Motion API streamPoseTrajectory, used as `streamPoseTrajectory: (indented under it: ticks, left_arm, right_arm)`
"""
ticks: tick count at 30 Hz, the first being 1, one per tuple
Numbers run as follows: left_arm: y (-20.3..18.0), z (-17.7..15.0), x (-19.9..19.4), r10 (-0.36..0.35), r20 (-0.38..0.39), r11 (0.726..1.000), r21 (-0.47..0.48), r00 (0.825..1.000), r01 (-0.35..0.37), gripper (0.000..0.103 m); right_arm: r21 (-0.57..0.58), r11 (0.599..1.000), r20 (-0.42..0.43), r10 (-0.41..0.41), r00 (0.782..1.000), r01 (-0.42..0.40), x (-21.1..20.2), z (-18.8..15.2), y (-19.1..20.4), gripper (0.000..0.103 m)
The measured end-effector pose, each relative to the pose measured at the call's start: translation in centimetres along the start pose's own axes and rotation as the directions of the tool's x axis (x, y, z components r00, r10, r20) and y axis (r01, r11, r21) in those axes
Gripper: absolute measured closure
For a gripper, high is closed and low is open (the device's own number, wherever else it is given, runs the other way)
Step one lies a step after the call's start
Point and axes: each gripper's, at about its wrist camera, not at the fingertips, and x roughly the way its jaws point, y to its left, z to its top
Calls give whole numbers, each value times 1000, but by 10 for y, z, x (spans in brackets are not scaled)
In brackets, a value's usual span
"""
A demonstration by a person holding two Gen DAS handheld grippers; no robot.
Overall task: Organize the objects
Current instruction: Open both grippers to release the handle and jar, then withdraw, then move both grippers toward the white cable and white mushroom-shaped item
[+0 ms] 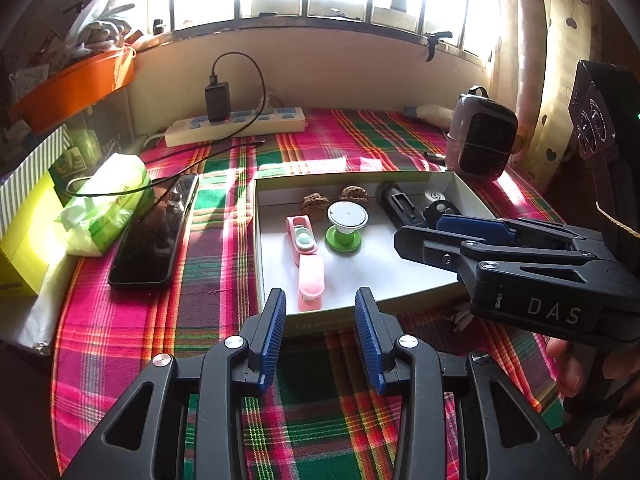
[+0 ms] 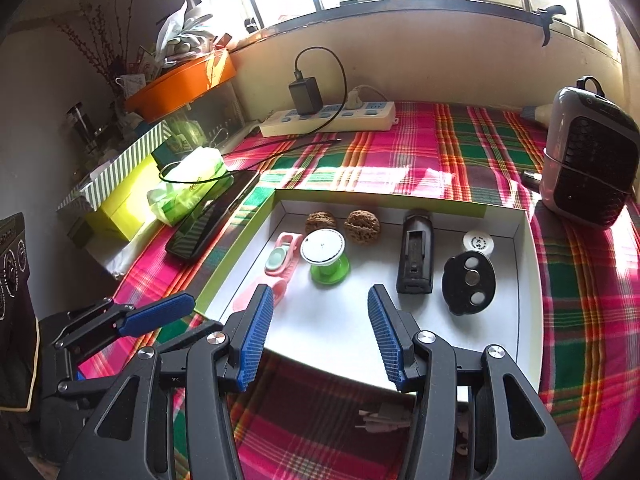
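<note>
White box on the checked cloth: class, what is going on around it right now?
A person holds a gripper in each hand over a shallow white box on a plaid tablecloth. Both the left gripper and the right gripper are open and hold nothing. Inside the box lie two walnuts, a green-based spool, a pink clip, a black holder, a black oval piece and a small white cap. A phone lies outside, left of the box.
</note>
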Motion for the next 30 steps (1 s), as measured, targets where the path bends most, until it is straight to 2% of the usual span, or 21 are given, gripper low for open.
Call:
streamPoseTrajectory:
  ticks: [8,12,17,25,30]
  left_arm:
    - [-12,-11,-9,-21,4,1000,8,1000,21,69]
    - [-19,-16,-11,-65,5,998,9,998,65,69]
    - [-30,-22,-9,-104,-9,994,24,995,104,69]
    - [-49,-27,3,-158,-46,985,55,986,161,69]
    - [-64,-27,13,-196,-65,976,87,979,201,69]
  right_arm:
    - [5,999,34,-43,998,43,-25,-20,-8,52]
    - [17,998,42,-57,997,57,-34,-31,-16,52]
    - [24,992,50,-122,991,120,-43,-48,-28,52]
    - [65,980,15,-192,981,190,-49,-73,-55,52]
    - [88,976,6,-201,980,200,-52,-79,-65,52]
